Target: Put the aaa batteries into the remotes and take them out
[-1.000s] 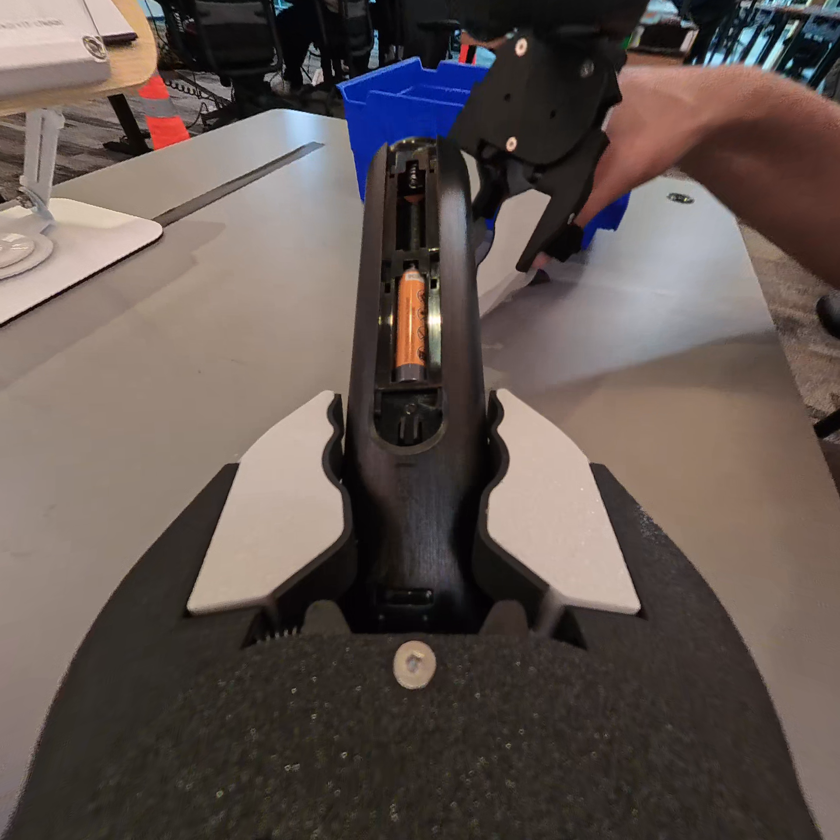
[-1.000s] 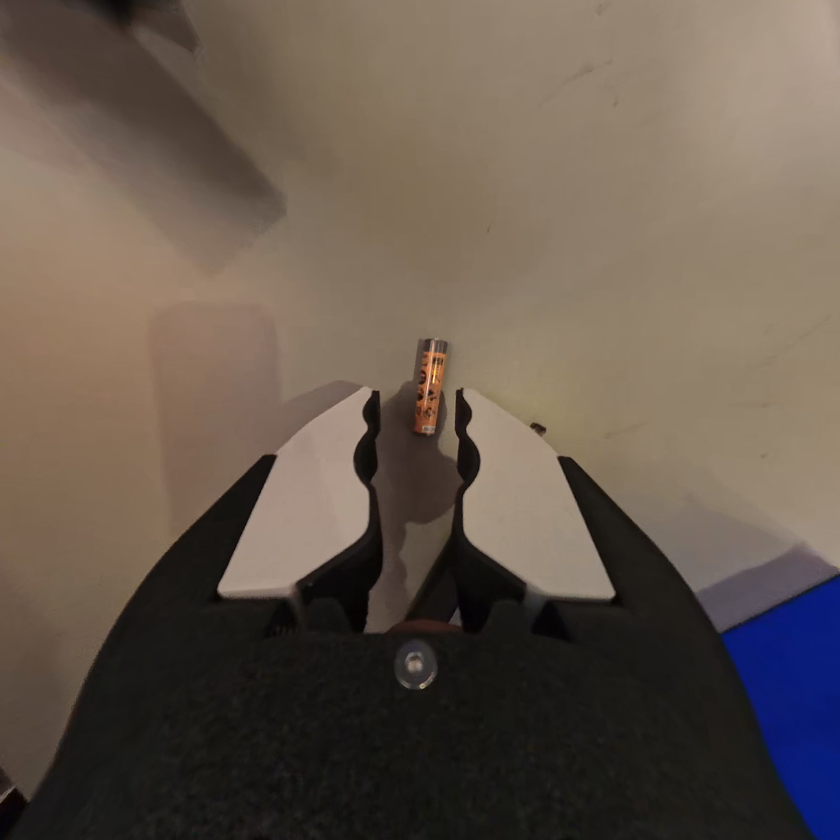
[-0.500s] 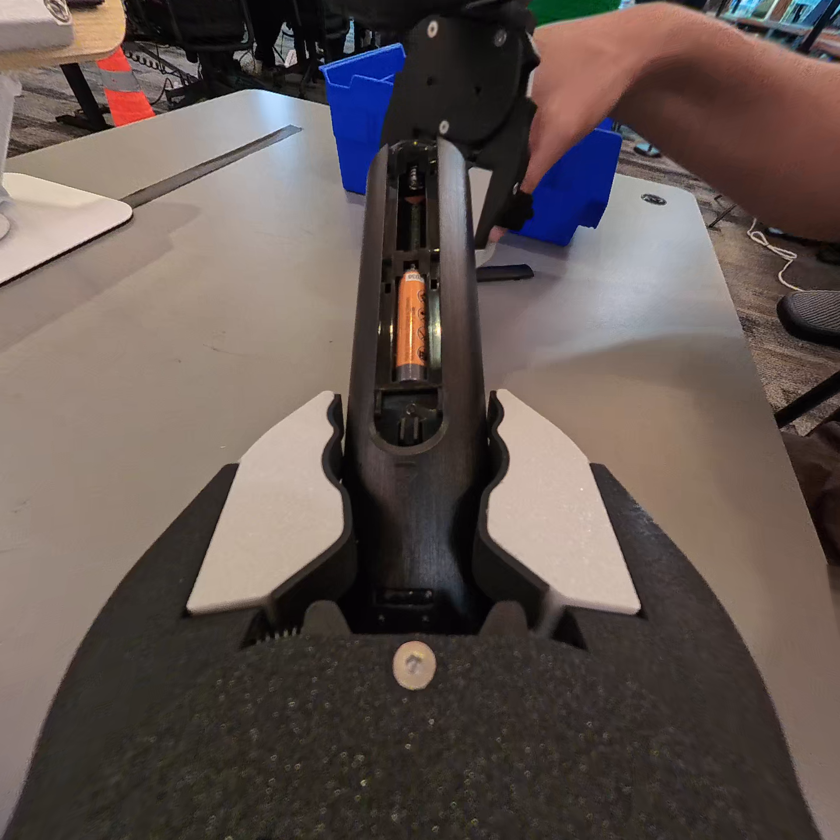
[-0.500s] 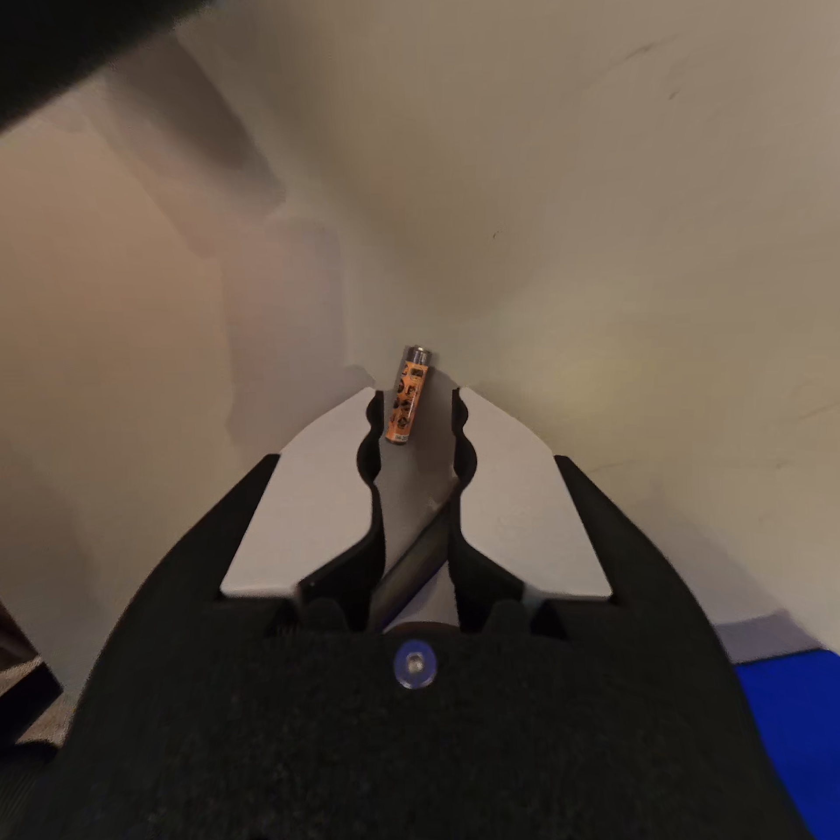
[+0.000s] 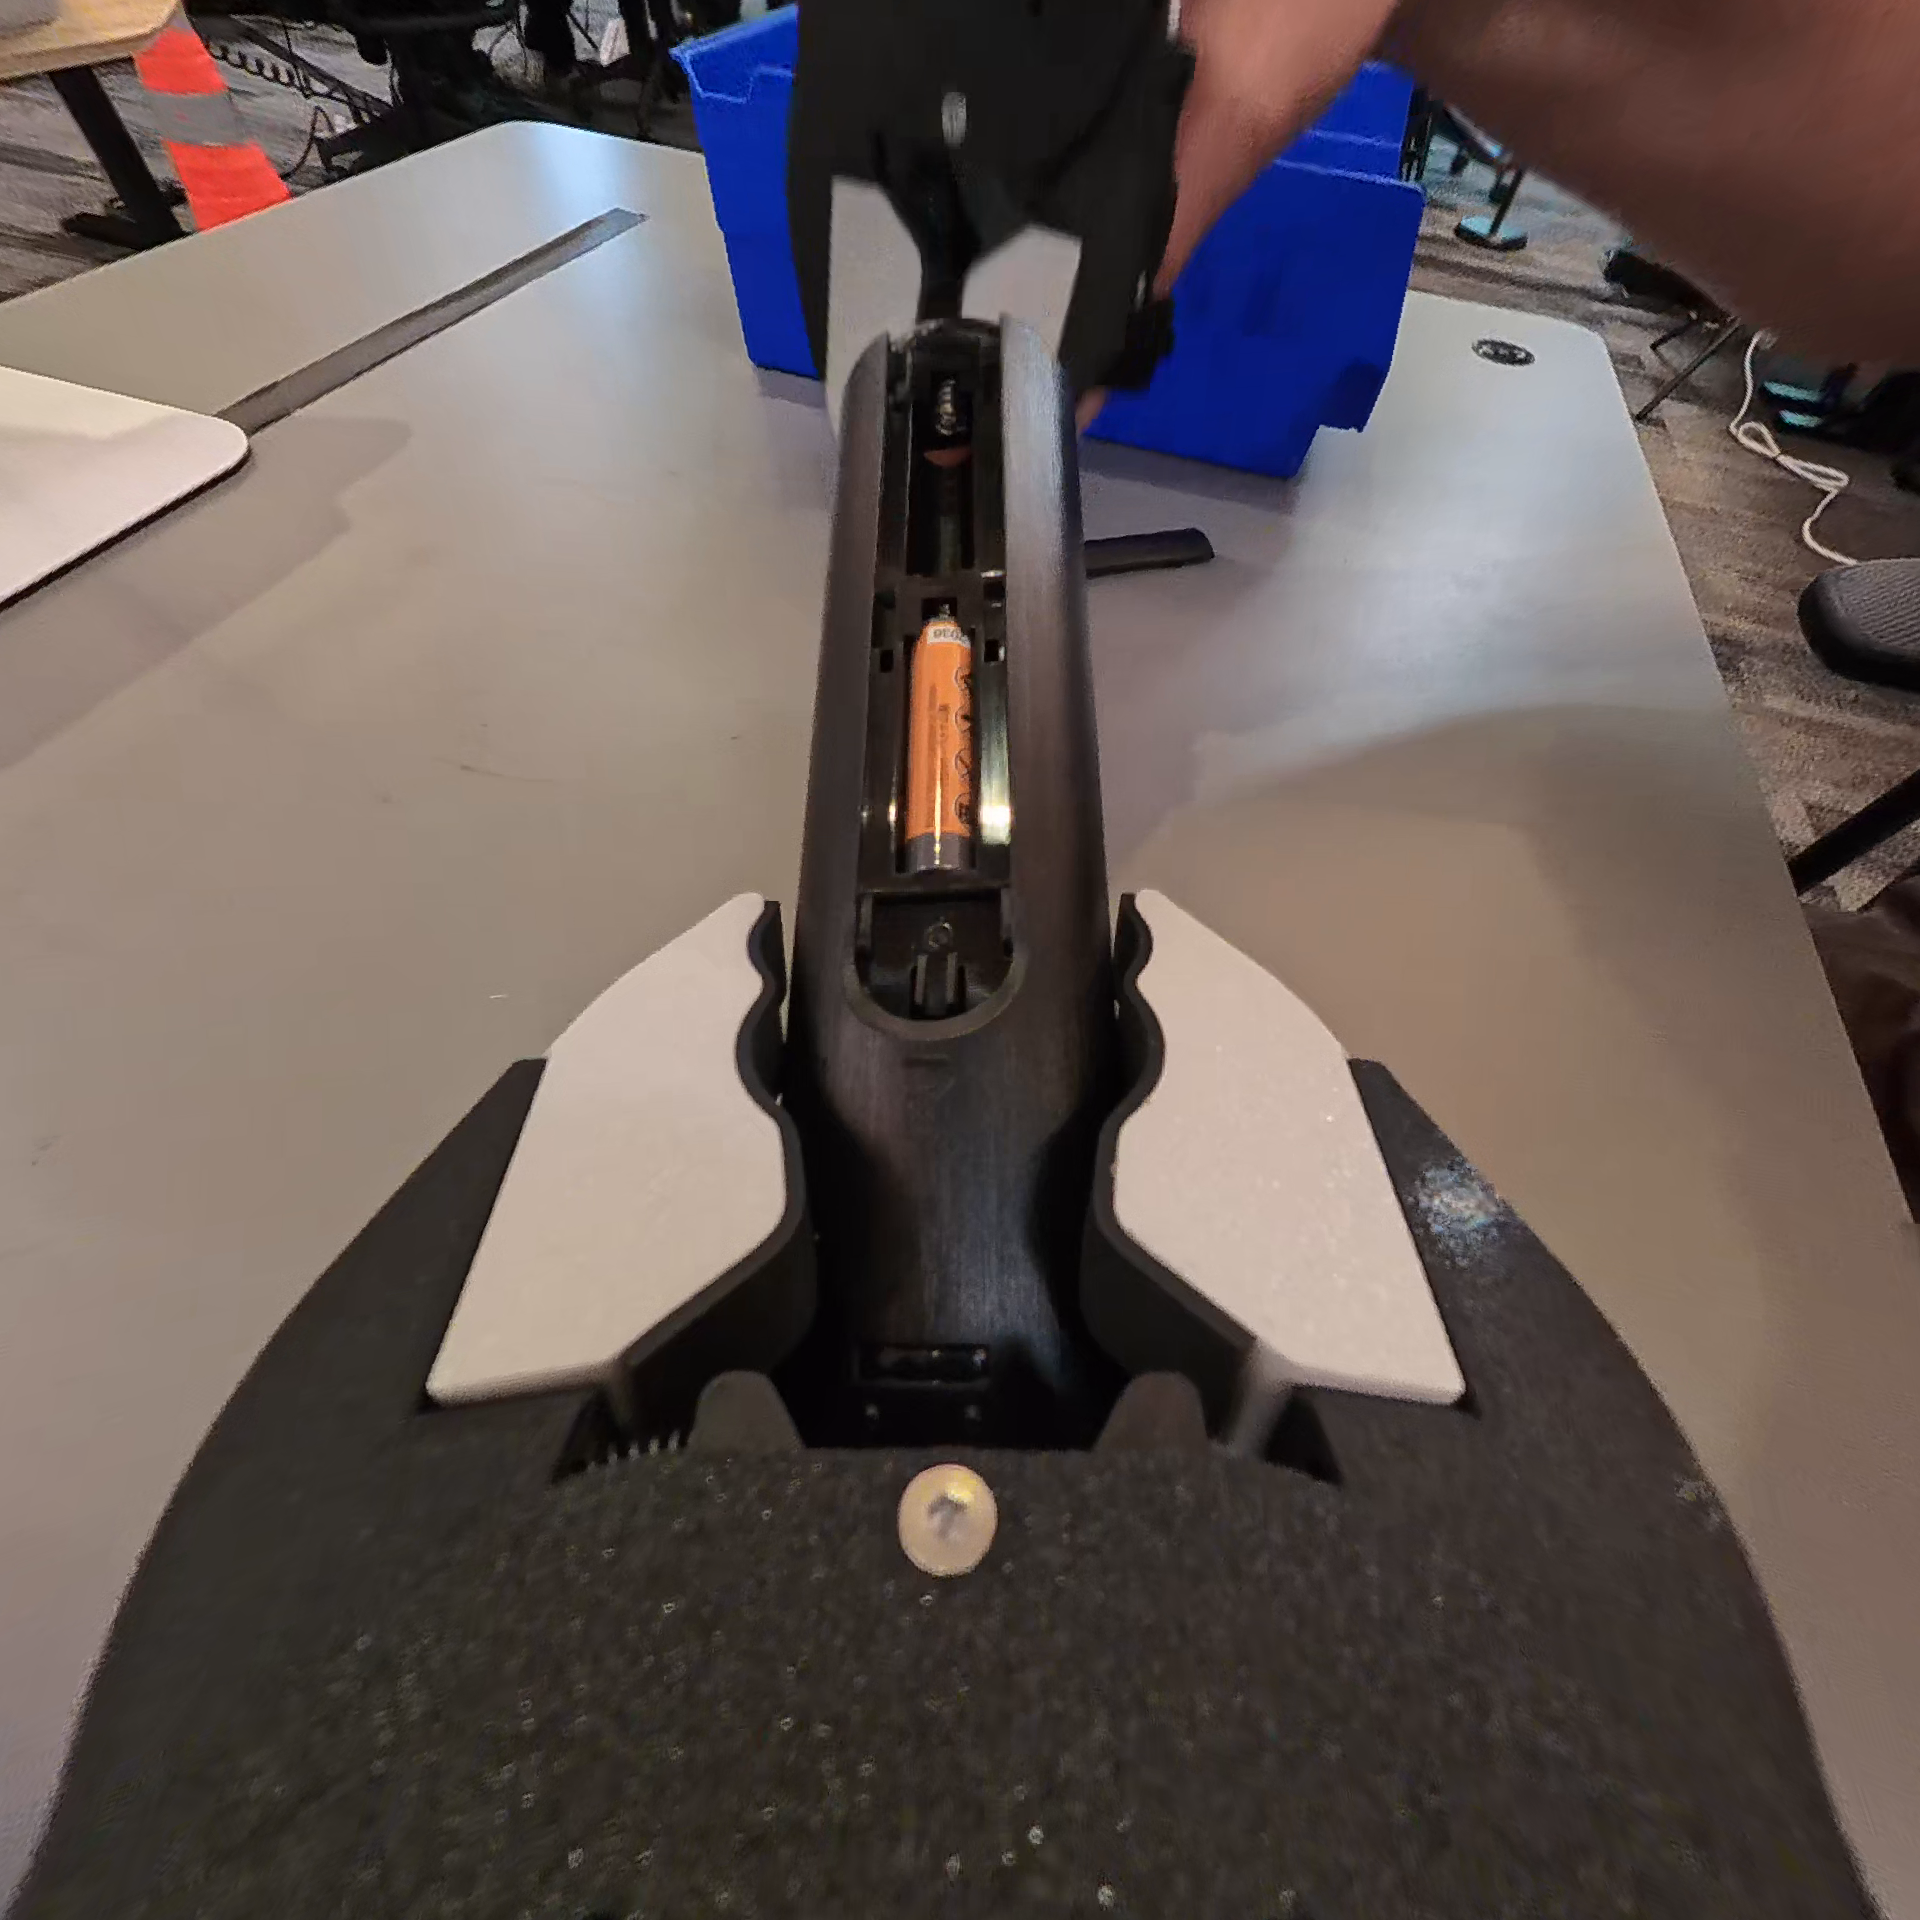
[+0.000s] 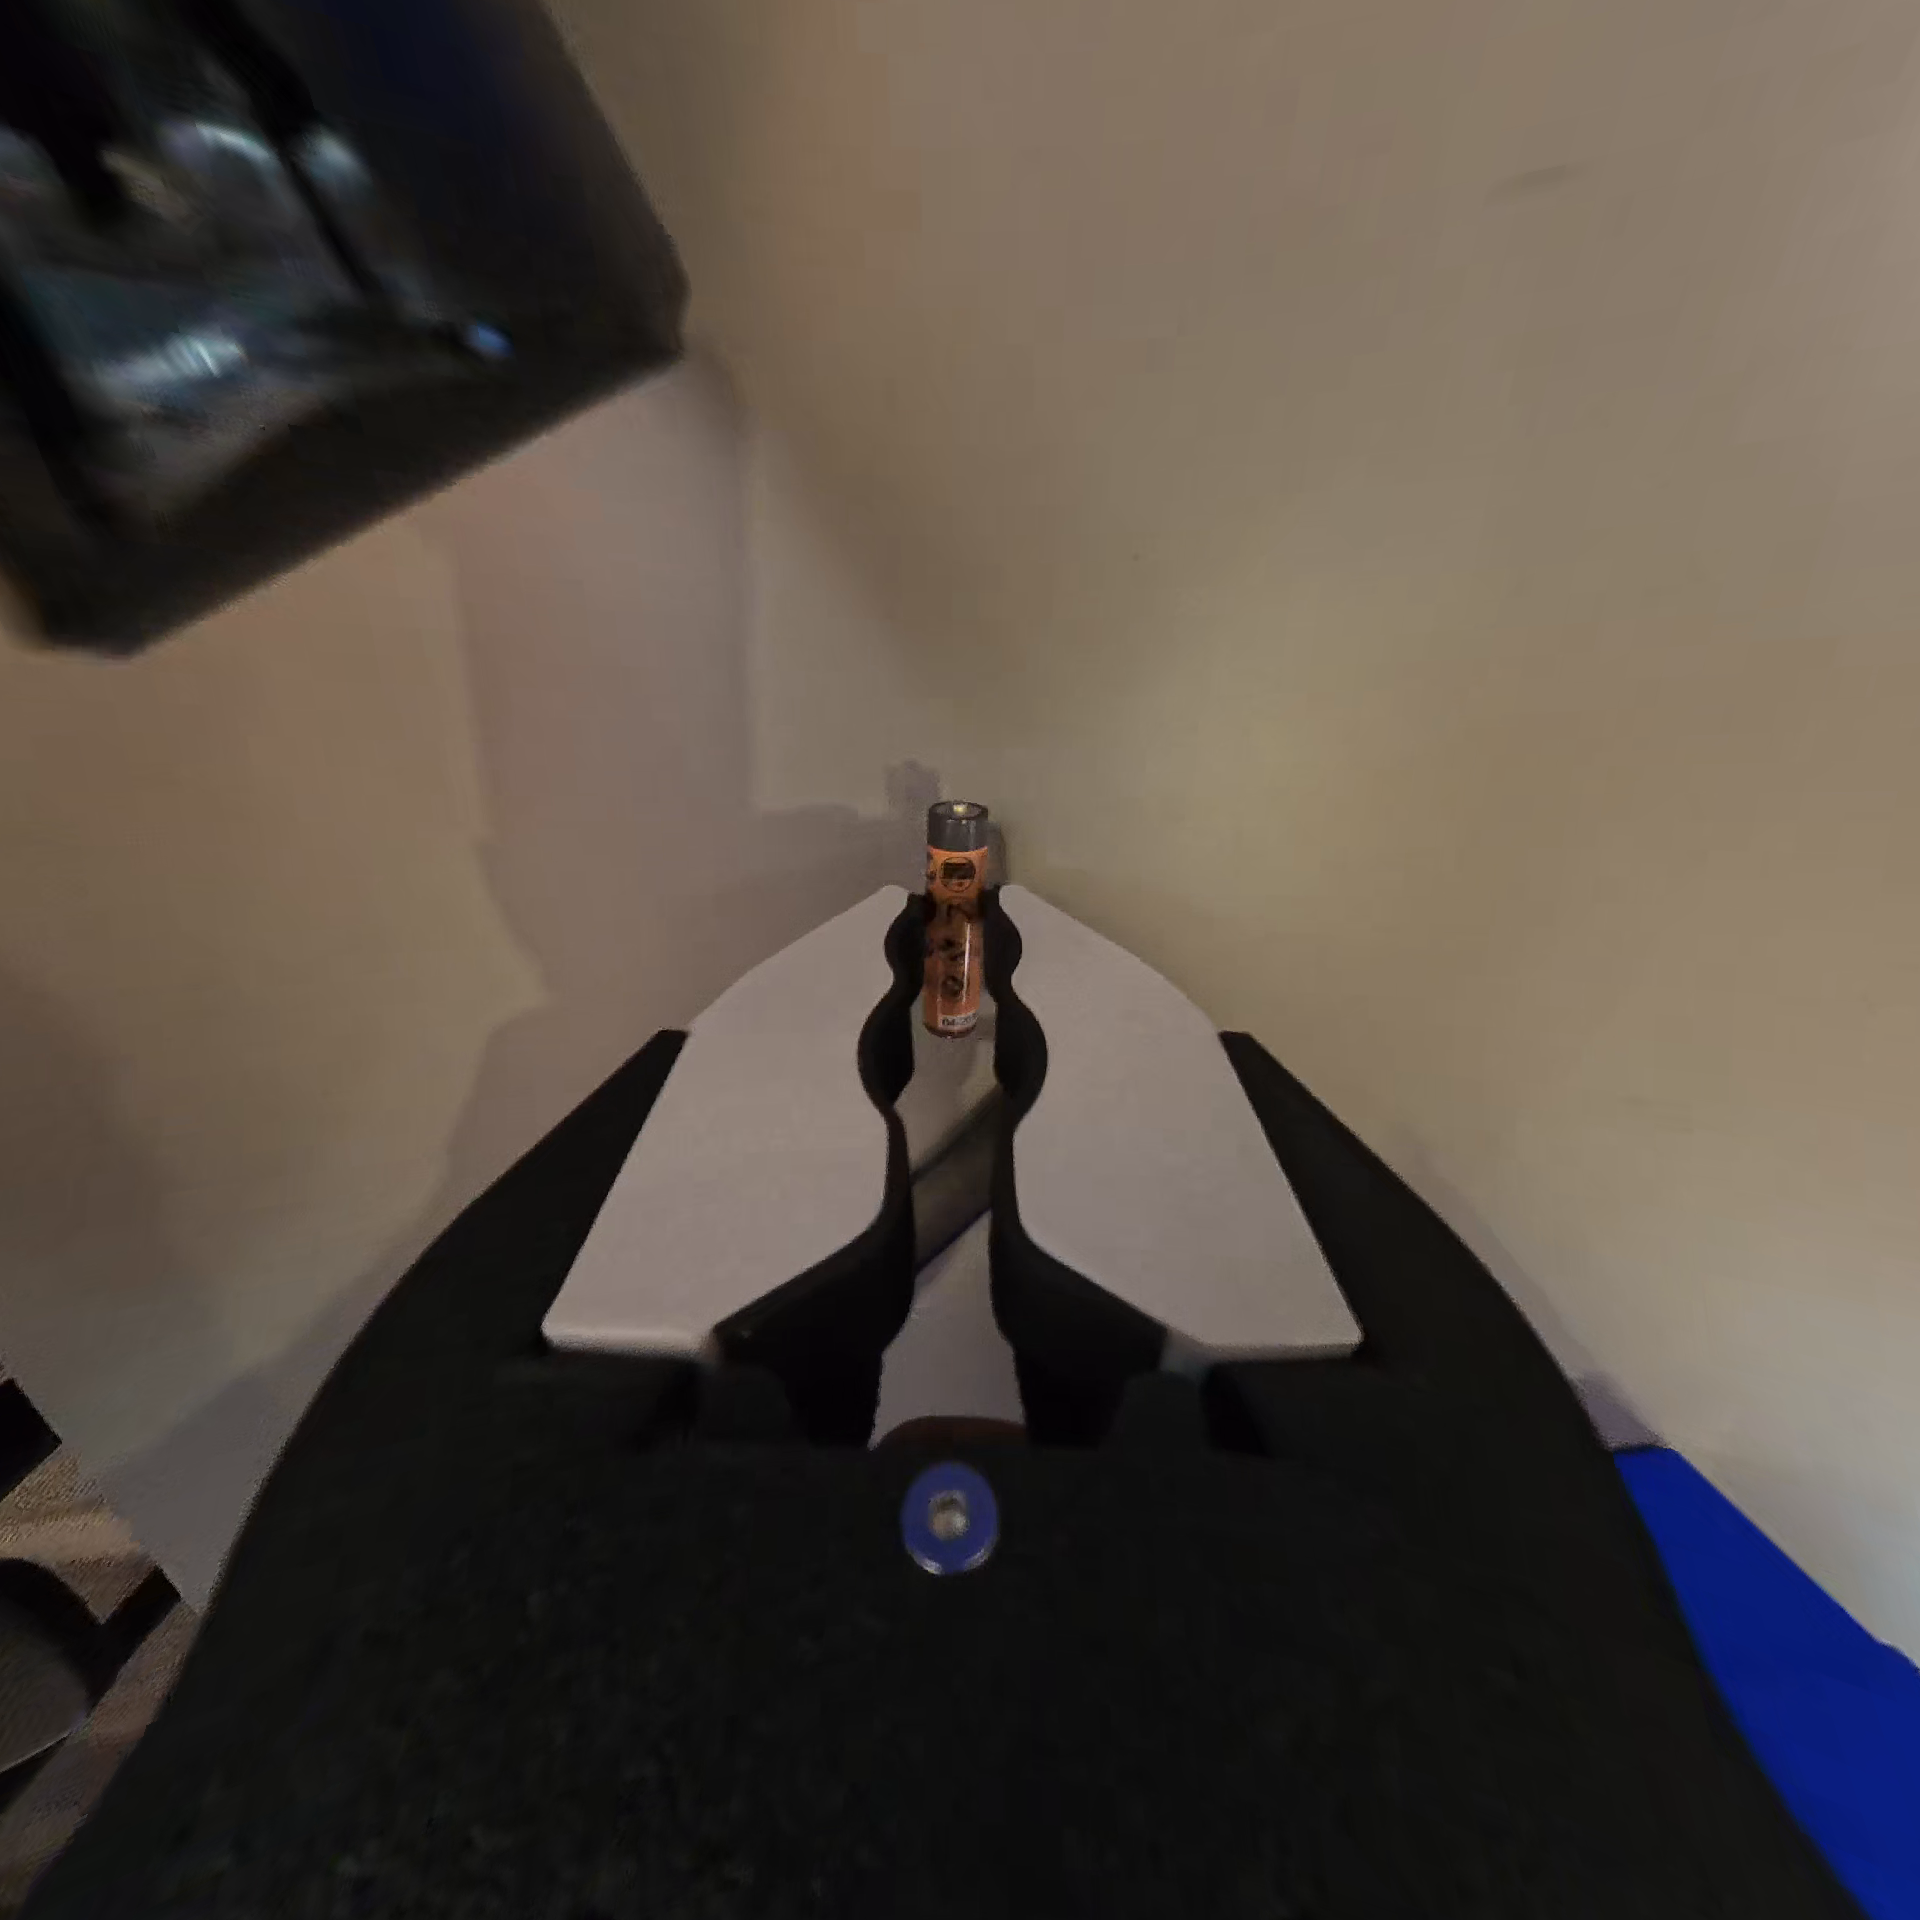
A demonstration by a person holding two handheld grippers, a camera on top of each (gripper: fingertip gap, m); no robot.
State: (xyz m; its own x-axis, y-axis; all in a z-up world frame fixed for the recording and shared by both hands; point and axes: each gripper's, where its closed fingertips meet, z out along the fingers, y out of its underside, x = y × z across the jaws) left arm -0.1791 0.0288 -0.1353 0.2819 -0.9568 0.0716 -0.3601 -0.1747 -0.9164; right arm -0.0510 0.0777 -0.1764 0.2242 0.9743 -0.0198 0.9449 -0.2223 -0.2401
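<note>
A loose orange battery (image 6: 954, 940) is sitting pinched between the tips of the right gripper (image 6: 951, 935), its long axis running straight out along the fingers and its grey metal cap pointing forward, past the tips and toward the pale table (image 6: 1351, 520) beyond. The rear end of the battery is lying inside the first notch of the fingers, so the grip is closing on its orange middle.

The remote (image 5: 951, 727), the landmark here, is lying lengthwise in the left gripper (image 5: 951, 997), whose fingers are pressing against its two flanks near its near end. Its back cover is off and the battery bay is facing up. A second orange battery (image 5: 940, 753) is already sitting in the bay's near slot, lying along the remote's length with its grey end toward the left gripper. The slot beyond it, at the remote's far end, looks empty.

Seen from the left wrist view, the right gripper (image 5: 987, 260) is hovering blurred just past the remote's far tip, a hand (image 5: 1299, 114) behind it, making it the nearer tool to the open slot. Judging by this, the held battery needs turning to lie parallel with the remote before dropping in. A blue bin (image 5: 1278, 312) is standing behind the remote's far end, and a dark strip (image 5: 1148, 548), possibly the cover, is lying on the table to the remote's right.
</note>
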